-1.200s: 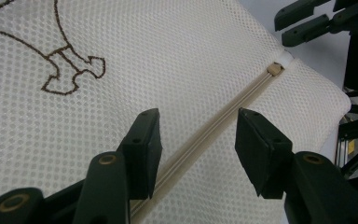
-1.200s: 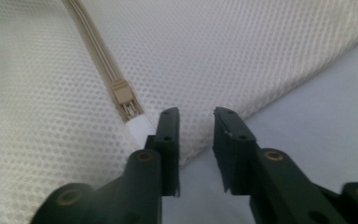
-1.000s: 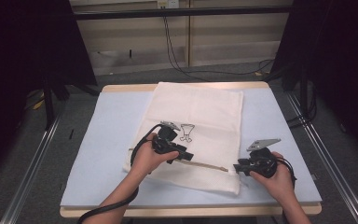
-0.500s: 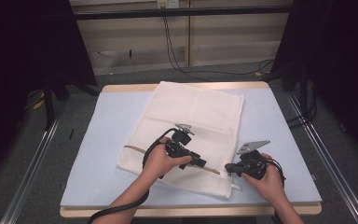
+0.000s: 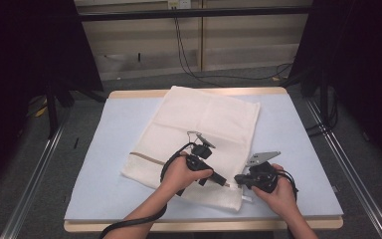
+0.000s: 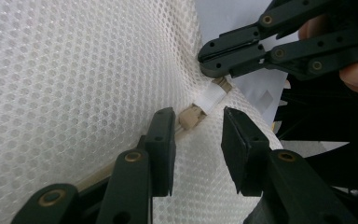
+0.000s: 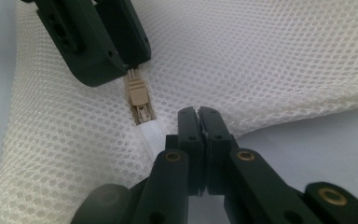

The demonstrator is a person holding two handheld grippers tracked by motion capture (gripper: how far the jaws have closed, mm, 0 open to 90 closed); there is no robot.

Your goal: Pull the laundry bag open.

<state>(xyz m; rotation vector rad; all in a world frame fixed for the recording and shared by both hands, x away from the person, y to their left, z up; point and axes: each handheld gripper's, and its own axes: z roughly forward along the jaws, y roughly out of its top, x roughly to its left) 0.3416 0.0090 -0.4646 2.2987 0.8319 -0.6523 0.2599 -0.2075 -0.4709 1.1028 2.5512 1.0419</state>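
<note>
Right tongs (image 7: 199,116) pinching mesh bag (image 7: 270,60) corner, left tongs (image 6: 198,144) closing around zipper pull (image 6: 191,119)

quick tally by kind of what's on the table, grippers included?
Mesh laundry bag: 1
Zipper slider on the bag: 1
Grippers: 2, left gripper and right gripper
Blue table mat: 1
Total: 5

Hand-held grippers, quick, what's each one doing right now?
Left hand-held gripper: open, jaws just closing toward the zipper pull.
Right hand-held gripper: shut on the mesh bag edge.
</note>
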